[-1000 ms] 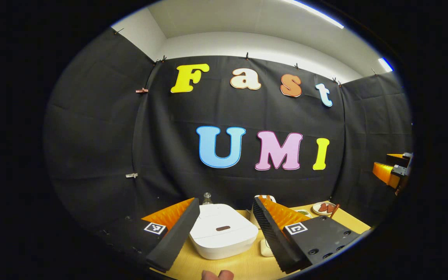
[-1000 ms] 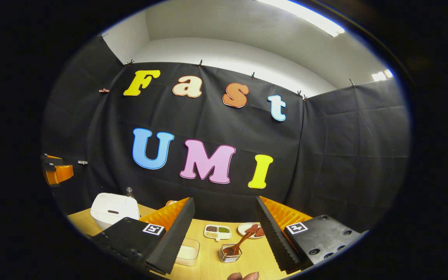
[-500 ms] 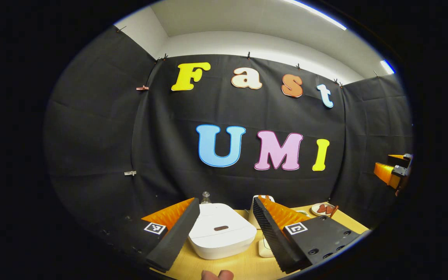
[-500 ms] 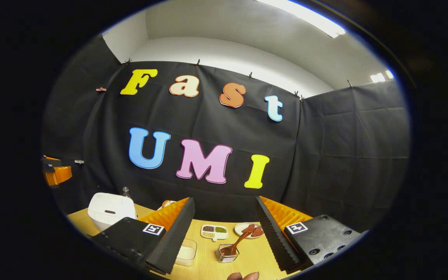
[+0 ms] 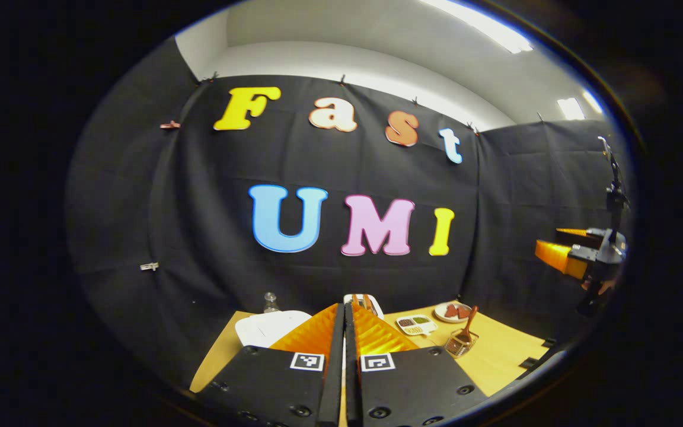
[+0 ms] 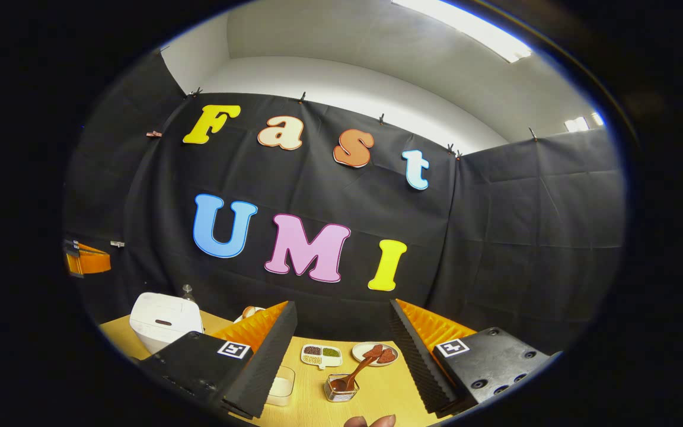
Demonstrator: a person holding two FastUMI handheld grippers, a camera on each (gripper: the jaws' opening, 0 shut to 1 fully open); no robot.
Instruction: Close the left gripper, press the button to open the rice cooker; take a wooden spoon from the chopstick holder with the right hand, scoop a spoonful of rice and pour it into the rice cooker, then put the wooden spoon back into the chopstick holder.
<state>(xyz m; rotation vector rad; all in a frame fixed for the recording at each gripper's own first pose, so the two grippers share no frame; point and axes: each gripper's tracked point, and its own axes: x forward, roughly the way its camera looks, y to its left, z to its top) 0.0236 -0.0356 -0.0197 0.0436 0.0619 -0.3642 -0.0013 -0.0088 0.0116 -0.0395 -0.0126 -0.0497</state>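
In the left gripper view my left gripper (image 5: 344,309) is shut, its two fingers pressed together with nothing between them. The white rice cooker (image 5: 267,327), lid down, sits just behind and left of them, partly hidden. A wooden spoon (image 5: 470,320) stands in the small chopstick holder (image 5: 461,344) to the right. My right gripper (image 5: 570,255) hangs in the air at the far right. In the right gripper view my right gripper (image 6: 341,307) is open above the table. The spoon (image 6: 358,371) leans in the holder (image 6: 340,386) between its fingers, farther off. The cooker (image 6: 163,320) stands far left.
A clear container of rice (image 6: 282,386) lies left of the holder. Behind it are a sectioned dish (image 6: 321,354) and a plate of red pieces (image 6: 377,353). A small bottle (image 5: 269,301) stands behind the cooker. The wooden table (image 6: 392,391) ends near the black wall.
My left gripper has shut its fingers and swung, so the cooker now sits left of them. The right gripper has barely moved and stays open.
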